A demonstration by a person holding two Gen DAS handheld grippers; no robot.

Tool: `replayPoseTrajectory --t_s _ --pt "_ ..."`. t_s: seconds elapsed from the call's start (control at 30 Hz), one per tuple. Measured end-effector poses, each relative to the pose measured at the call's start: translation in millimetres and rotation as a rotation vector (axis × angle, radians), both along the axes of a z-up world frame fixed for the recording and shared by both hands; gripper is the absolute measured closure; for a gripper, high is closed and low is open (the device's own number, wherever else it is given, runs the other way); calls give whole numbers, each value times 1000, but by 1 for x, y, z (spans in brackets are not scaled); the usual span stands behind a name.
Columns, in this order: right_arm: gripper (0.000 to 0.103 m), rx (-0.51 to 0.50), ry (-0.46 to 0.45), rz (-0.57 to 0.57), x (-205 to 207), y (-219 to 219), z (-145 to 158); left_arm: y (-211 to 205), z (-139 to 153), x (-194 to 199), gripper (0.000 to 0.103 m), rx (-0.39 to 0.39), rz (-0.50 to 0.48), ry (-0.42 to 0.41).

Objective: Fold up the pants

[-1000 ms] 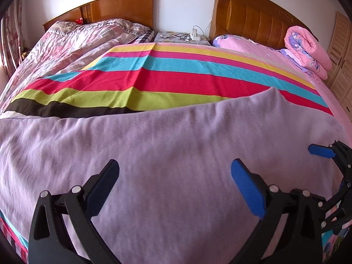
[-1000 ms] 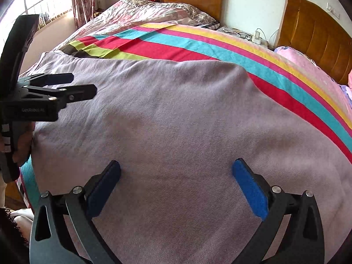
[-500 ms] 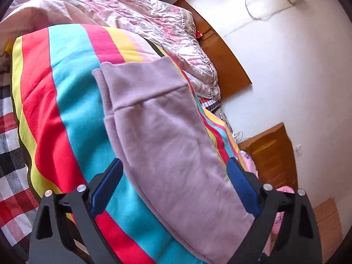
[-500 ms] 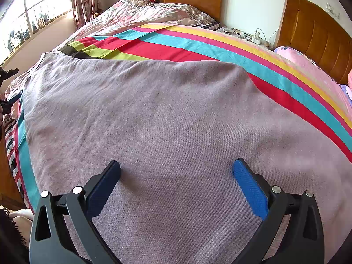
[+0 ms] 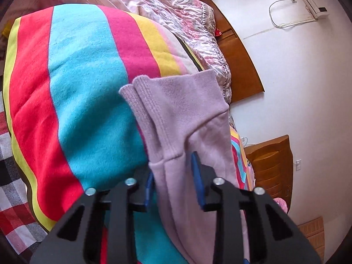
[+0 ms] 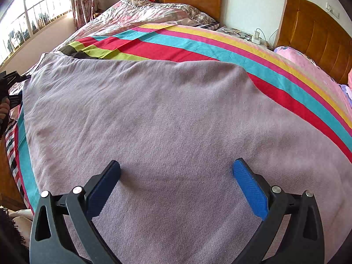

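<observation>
Lilac knit pants (image 6: 167, 118) lie spread flat on a striped blanket (image 6: 198, 46) on the bed. In the left wrist view my left gripper (image 5: 173, 176) is closed on the pants (image 5: 198, 114) just below the ribbed cuff (image 5: 154, 96), one blue pad on each side of the cloth. The left gripper also shows at the far left edge of the right wrist view (image 6: 8, 83). My right gripper (image 6: 176, 178) is open and empty, hovering low over the middle of the pants.
Wooden headboards (image 6: 314, 37) stand at the back. A floral quilt (image 6: 140, 13) lies on the far bed. A nightstand (image 6: 242, 34) holds glasses and a charger. A window (image 6: 33, 22) is at the left. A checked sheet (image 5: 13, 176) borders the blanket.
My left gripper swung to the pants' left end, turned sideways, moved up to the cuff and closed on it. My right gripper stayed open and barely moved.
</observation>
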State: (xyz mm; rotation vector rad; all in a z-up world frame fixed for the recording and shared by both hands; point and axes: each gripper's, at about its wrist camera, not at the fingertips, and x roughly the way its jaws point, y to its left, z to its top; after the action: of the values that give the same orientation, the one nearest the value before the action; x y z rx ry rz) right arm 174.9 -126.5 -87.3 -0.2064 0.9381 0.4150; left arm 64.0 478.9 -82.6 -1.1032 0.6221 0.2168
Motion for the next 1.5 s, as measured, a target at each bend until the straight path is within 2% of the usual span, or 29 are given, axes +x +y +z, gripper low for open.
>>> replayPoseTrajectory --t_s 0.07,0.17,0.2,0.3,0.4,0.47,0.53,0.63,0.67,0.7,0.77,0.8,0.83,0.9,0.97,1.07,1.13,1.17,1.37,1.5 --pt "4 0 0 0 0 0 0 1 6 0 91 6 5 -25" --pt "4 2 0 -1 0 0 0 -8 32 -6 92 48 36 -89" --pt "4 5 -1 -2 0 -1 1 -19 48 -4 92 113 33 -98" --pt "4 34 -14 -41 1 -7 4 -87 116 14 92 429 -55 -118" --pt "4 157 -82 -122 -3 -29 17 -195 171 36 91 738 -238 -179" --pt "4 280 -131 -177 -8 -52 28 -282 184 48 90 912 -412 -237" --pt "4 397 -170 -250 -14 -78 36 -367 173 48 88 1046 -608 -280" --pt "4 554 -203 -347 -27 -115 45 -471 119 33 76 1154 -975 -302" --pt "4 590 -206 -372 -30 -126 46 -493 96 26 64 1163 -1091 -291" --pt "4 612 -203 -392 -33 -134 48 -507 75 21 57 1169 -1165 -272" --pt "4 617 -182 -414 -37 -145 49 -509 51 16 54 1155 -1197 -243" --pt "4 613 -166 -419 -38 -147 49 -495 46 17 49 1109 -1192 -250" --pt "4 614 -148 -416 -39 -147 48 -477 47 17 45 1059 -1157 -266" --pt "4 632 -104 -393 -42 -139 45 -434 57 12 19 958 -1024 -303" --pt "4 648 -46 -359 -42 -123 41 -384 59 11 12 874 -879 -282" --pt "5 630 59 -287 -41 -89 34 -330 53 19 12 848 -723 -156" --pt "11 594 120 -237 -43 -66 29 -306 47 17 12 842 -664 -100" --pt "16 583 134 -216 -47 -58 29 -299 45 14 12 837 -651 -94" --pt "21 472 210 -205 -60 -34 14 -296 44 -4 12 842 -627 -122" --pt "23 488 217 -197 -63 -34 11 -308 50 -4 9 875 -649 -154"
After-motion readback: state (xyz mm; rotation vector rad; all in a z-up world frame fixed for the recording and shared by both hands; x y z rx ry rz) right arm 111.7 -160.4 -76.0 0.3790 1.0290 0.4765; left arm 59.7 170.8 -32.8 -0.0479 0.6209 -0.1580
